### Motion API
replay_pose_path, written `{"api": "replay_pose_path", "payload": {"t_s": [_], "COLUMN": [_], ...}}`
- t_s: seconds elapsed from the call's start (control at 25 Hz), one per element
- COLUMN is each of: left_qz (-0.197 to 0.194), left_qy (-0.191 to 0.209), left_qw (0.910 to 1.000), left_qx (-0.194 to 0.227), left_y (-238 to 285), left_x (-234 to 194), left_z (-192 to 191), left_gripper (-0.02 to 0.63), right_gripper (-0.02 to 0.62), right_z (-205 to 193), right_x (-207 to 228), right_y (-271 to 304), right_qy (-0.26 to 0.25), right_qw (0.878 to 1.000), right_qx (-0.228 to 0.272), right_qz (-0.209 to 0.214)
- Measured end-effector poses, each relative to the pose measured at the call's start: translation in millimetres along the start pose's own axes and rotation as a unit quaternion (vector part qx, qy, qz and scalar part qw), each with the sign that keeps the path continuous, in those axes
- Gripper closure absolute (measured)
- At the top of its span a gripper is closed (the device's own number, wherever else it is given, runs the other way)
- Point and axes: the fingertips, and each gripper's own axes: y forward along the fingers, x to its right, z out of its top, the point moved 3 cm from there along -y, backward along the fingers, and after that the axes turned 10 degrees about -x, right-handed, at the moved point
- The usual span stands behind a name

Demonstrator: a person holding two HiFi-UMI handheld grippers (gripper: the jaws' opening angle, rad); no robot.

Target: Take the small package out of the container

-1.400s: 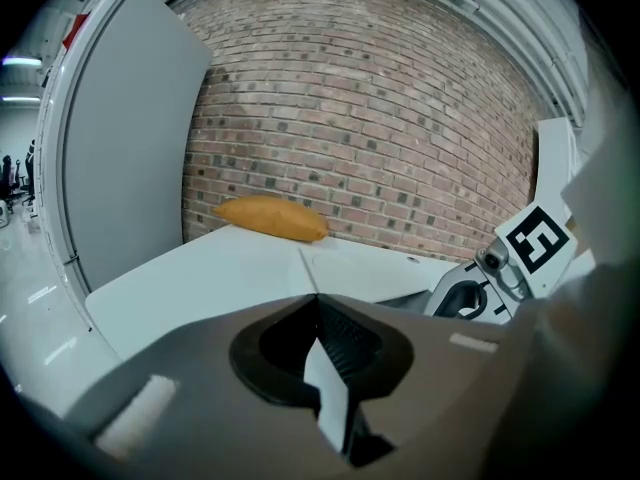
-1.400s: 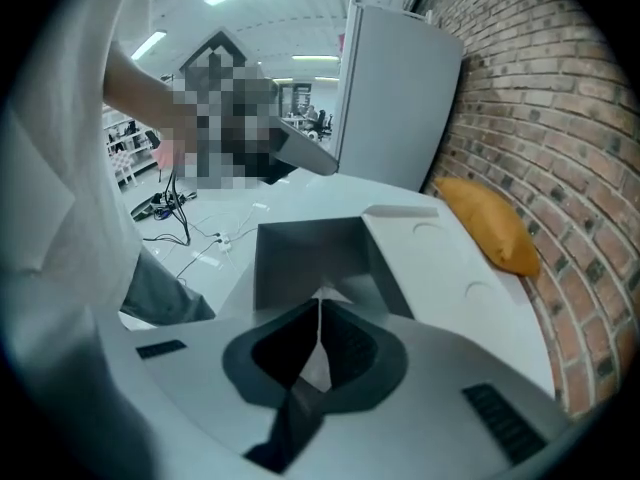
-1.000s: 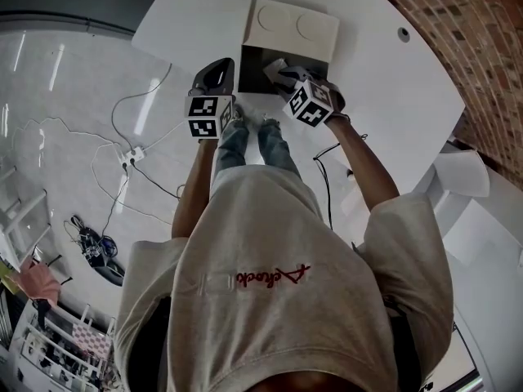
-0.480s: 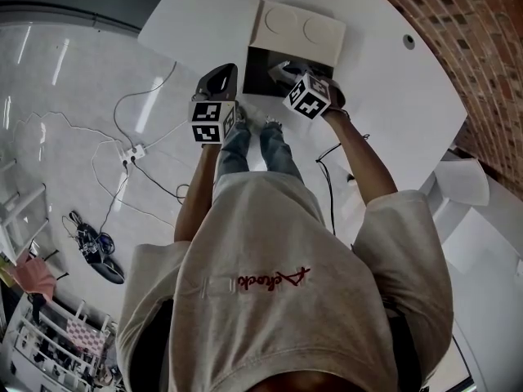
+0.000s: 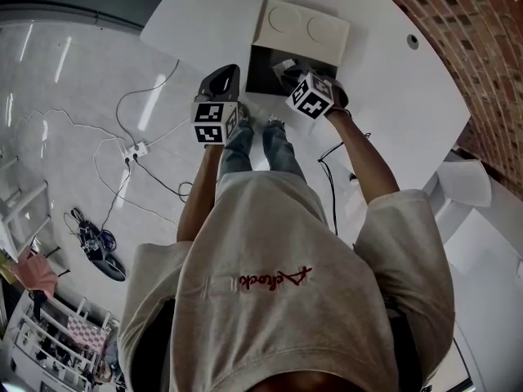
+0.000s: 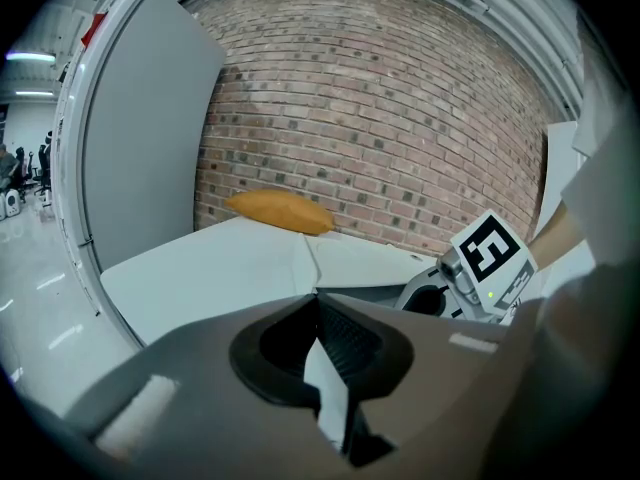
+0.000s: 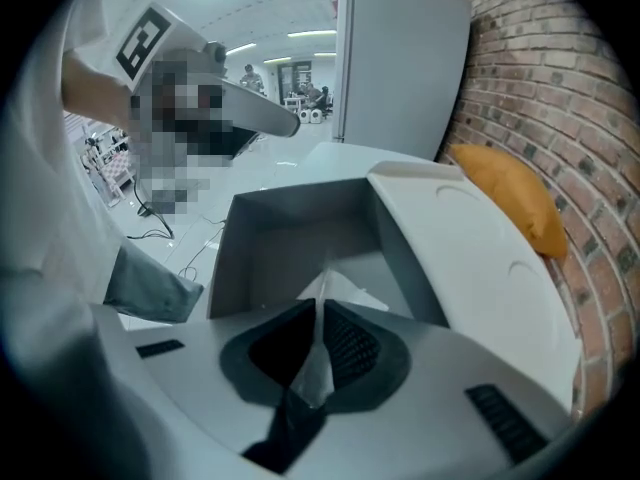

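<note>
As right tongs [image 7: 318,306] just closed on small package [image 7: 345,290], edge-on, lengthwise along them, left tongs [image 6: 318,301] pressed together.

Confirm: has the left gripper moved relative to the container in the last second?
No. The left gripper sits at the container's left edge, same as before.

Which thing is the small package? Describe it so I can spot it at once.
On the white table by the brick wall stands an open grey container, its white lid folded back. Inside lies the small package, a thin whitish pouch; the right gripper has just been closing its jaws and now pinches it. It is the only thing in the container.
</note>
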Motion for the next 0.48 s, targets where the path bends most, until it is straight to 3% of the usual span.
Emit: {"api": "replay_pose_path", "payload": {"t_s": [0.48], "left_qz": [-0.001], "left_qy": [0.006], "left_qw": [1.0000], "left_qx": [-0.001], "left_y": [-4.9], "left_x": [0.0], "left_z": [0.7], "left_gripper": [0.597], "right_gripper": [0.584], "right_z": [6.7], "right_x": [1.8], "right_y": [-8.3], "right_qy": [0.003], "right_qw": [1.000], "right_qx": [0.008], "right_qz": [-0.026]}}
